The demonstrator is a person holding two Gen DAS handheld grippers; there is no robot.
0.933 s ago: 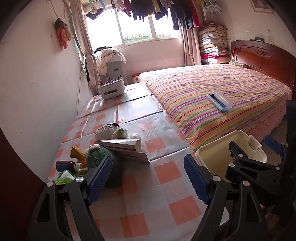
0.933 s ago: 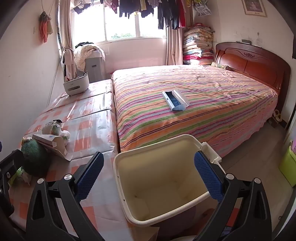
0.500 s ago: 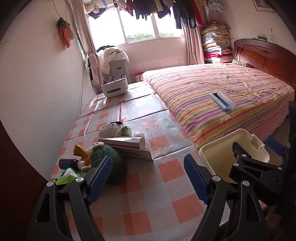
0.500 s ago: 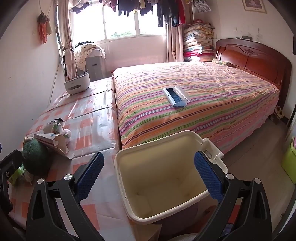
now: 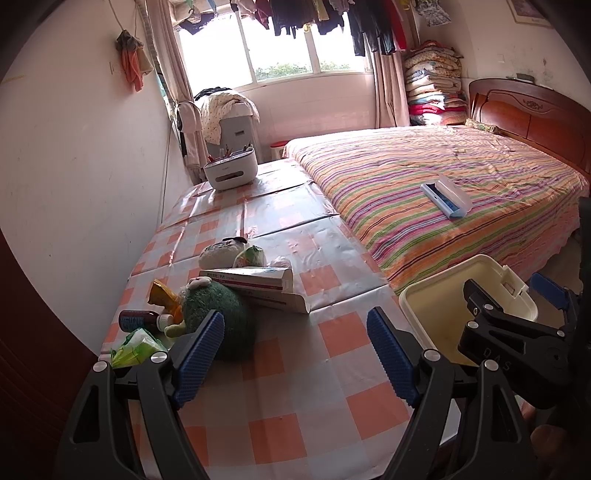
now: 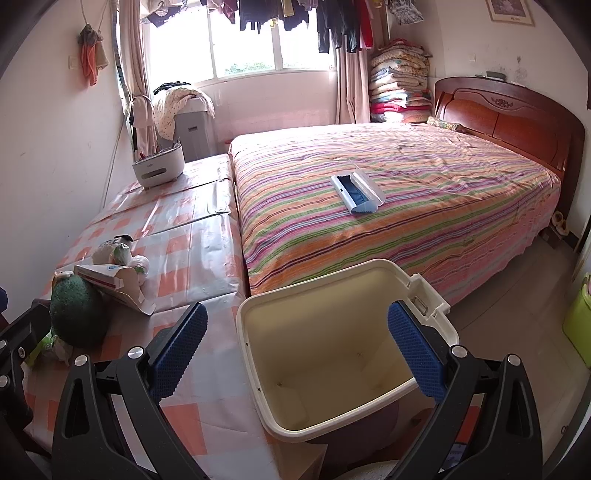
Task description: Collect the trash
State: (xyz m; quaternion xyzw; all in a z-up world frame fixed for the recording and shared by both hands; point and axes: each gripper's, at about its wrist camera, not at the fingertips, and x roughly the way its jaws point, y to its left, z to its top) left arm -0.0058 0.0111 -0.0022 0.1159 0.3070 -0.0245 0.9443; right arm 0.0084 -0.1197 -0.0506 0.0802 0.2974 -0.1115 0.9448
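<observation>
A striped bedspread (image 6: 388,192) covers the bed, with a wooden headboard (image 6: 509,122) at its far end. A blue-and-white case (image 6: 356,192) lies open on it. Folded quilts (image 6: 400,85) are stacked in the corner, and clothes (image 5: 332,18) hang across the window (image 5: 280,48).

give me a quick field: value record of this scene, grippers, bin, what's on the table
left gripper: open, holding nothing, over the checked tablecloth
right gripper: open, holding nothing, above the bin
bin: cream, lid open, looks empty, beside the table edge
trash pile: long carton, green wrapper, orange packet, small brown bottle, all at the table's left side
other table items: green plush toy, white caddy at the far end
bed: striped cover, a blue and white case lying on it
</observation>
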